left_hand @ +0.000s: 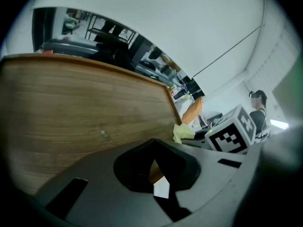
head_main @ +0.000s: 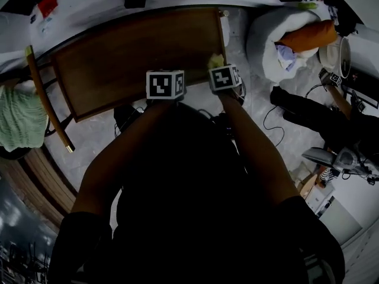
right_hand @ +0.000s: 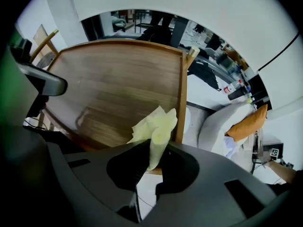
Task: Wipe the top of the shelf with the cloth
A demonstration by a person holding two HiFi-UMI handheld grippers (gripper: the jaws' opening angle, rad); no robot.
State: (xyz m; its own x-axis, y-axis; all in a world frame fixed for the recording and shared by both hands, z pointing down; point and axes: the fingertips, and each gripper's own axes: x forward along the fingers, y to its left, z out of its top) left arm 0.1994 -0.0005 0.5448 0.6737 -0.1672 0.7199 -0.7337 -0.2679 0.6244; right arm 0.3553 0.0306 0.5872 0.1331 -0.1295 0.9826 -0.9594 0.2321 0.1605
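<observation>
The shelf top (head_main: 136, 58) is a brown wooden panel lying just ahead of me. A pale yellow cloth (right_hand: 156, 129) sticks up from my right gripper (right_hand: 151, 156), which is shut on it above the panel's near right corner. In the head view the cloth (head_main: 216, 60) peeks out just beyond the right marker cube (head_main: 224, 77). My left gripper (left_hand: 154, 161) is shut with nothing in it, over the panel's near edge, left of the right one. Its marker cube (head_main: 165, 84) hides its fingers from above. The left gripper view shows the wood (left_hand: 85, 108) and the cloth (left_hand: 182, 133).
A green knitted cloth (head_main: 21, 117) hangs at the far left beside a slanted wooden bar (head_main: 47, 99). To the right stand a white cushion (head_main: 266, 34) with an orange pillow (head_main: 308, 35), a black bag (head_main: 308, 114) and cables on the pale floor.
</observation>
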